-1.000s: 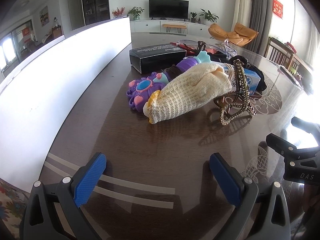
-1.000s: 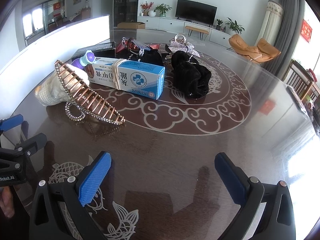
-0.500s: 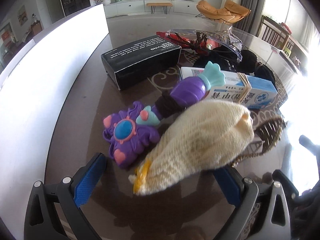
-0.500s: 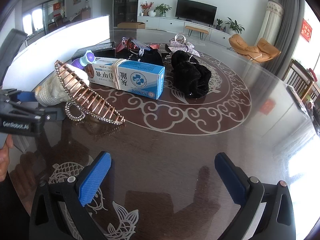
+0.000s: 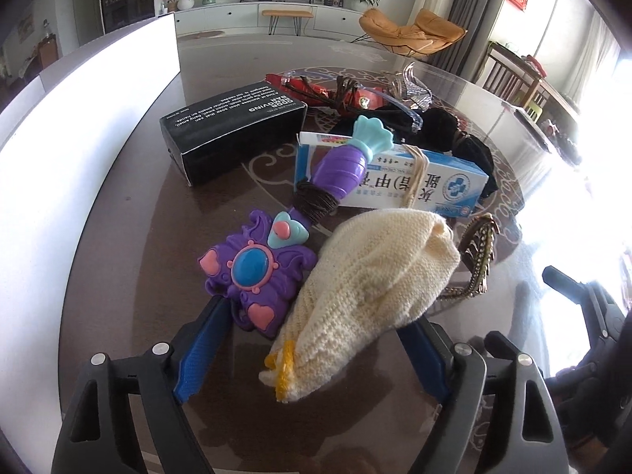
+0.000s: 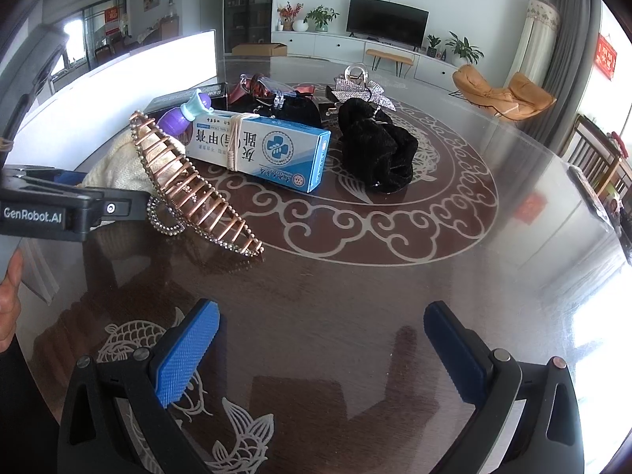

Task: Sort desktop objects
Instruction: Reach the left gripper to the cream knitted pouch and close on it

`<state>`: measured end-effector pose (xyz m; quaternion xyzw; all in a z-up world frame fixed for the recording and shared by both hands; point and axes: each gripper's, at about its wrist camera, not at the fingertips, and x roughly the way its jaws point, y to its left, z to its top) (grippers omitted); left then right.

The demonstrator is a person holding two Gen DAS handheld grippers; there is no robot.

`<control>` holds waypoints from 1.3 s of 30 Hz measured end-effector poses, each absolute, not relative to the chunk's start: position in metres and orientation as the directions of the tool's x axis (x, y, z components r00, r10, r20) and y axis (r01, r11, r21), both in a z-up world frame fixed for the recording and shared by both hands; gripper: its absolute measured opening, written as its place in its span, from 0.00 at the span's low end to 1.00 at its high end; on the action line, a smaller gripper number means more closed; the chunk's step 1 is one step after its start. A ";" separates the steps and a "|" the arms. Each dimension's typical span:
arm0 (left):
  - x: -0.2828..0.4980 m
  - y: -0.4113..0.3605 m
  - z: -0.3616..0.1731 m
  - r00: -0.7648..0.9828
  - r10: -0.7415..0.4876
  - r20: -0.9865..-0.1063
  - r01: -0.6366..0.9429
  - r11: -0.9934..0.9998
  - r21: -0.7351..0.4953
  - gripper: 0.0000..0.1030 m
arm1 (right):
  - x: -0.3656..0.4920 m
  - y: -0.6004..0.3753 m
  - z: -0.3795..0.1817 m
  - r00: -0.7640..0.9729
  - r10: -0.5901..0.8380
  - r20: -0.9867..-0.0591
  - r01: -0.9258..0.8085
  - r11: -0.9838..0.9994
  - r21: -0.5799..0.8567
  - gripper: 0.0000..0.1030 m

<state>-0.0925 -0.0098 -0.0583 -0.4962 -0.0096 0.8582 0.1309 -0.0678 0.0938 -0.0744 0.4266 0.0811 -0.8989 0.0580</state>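
here, the left gripper brackets a knitted pouch before closing

nearest the lens, the left gripper (image 5: 312, 351) stands spread wide, its blue pads (image 5: 199, 349) on either side of the cream knitted pouch (image 5: 371, 288), which lies on the dark glass table (image 5: 130, 237); no pad is seen pressing the knit. the near pad also sits just beside the purple toy wand (image 5: 252, 276), touching the pouch's left edge. judged from this, the step in hand is the approach to a first pick, and nothing looks sorted yet. the next move calls for closing on the pouch alone, clear of the wand and of the rhinestone hair clip (image 6: 189, 185) leaning on its far side. the right gripper (image 6: 324, 351) hovers released over bare table, holding nothing. further off lie the blue and white medicine box (image 6: 260, 150), with the wand's handle resting on it, then the black box (image 5: 233, 126). beyond these sit the black fabric bundle (image 6: 375, 154), the clear glasses (image 6: 268, 83) and the silver bow (image 6: 363, 91). a white panel (image 5: 79, 126) borders the table's left.
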 end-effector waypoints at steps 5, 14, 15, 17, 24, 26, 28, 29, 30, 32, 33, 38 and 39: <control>-0.073 -0.005 -0.060 -0.490 0.254 -0.834 -0.240 -0.959 -0.150 0.79 | -0.068 0.094 -0.074 -0.629 -0.035 -0.776 0.173 -0.980 -0.097 1.00; -0.066 -0.002 -0.065 -0.560 0.216 -0.800 -0.227 -0.968 -0.103 0.84 | -0.067 0.094 -0.074 -0.630 -0.033 -0.776 0.172 -0.980 -0.098 1.00; -0.069 -0.001 -0.066 -0.562 0.219 -0.798 -0.228 -0.968 -0.105 0.91 | -0.067 0.094 -0.074 -0.630 -0.033 -0.776 0.172 -0.980 -0.099 1.00; -0.068 0.002 -0.068 -0.572 0.213 -0.792 -0.228 -0.969 -0.096 0.95 | -0.068 0.094 -0.073 -0.632 -0.029 -0.775 0.172 -0.980 -0.103 1.00; -0.066 0.003 -0.070 -0.584 0.193 -0.789 -0.232 -0.970 -0.066 0.97 | -0.069 0.095 -0.072 -0.631 -0.030 -0.775 0.171 -0.980 -0.102 1.00; -0.066 0.001 -0.071 -0.584 0.171 -0.793 -0.213 -0.976 -0.053 0.99 | -0.069 0.096 -0.073 -0.629 -0.034 -0.777 0.171 -0.981 -0.095 1.00; -0.067 0.000 -0.071 -0.584 0.171 -0.793 -0.207 -0.977 -0.058 1.00 | -0.069 0.096 -0.073 -0.627 -0.037 -0.778 0.171 -0.981 -0.091 1.00; -0.068 0.000 -0.071 -0.584 0.167 -0.794 -0.207 -0.977 -0.054 1.00 | -0.069 0.096 -0.073 -0.627 -0.038 -0.778 0.171 -0.981 -0.090 1.00; -0.068 0.001 -0.071 -0.584 0.162 -0.796 -0.208 -0.977 -0.047 1.00 | -0.069 0.096 -0.073 -0.627 -0.038 -0.778 0.171 -0.981 -0.090 1.00; -0.068 0.004 -0.073 -0.582 0.150 -0.799 -0.210 -0.977 -0.031 1.00 | -0.069 0.096 -0.073 -0.627 -0.037 -0.778 0.171 -0.981 -0.091 1.00; -0.068 0.004 -0.073 -0.581 0.146 -0.801 -0.211 -0.977 -0.025 1.00 | -0.069 0.096 -0.073 -0.627 -0.038 -0.778 0.171 -0.981 -0.090 1.00; -0.069 0.007 -0.074 -0.573 0.125 -0.810 -0.212 -0.977 -0.001 1.00 | -0.069 0.096 -0.073 -0.627 -0.037 -0.778 0.170 -0.981 -0.090 1.00; -0.070 0.008 -0.074 -0.567 0.130 -0.814 -0.219 -0.976 -0.003 1.00 | -0.069 0.096 -0.073 -0.627 -0.037 -0.778 0.170 -0.981 -0.090 1.00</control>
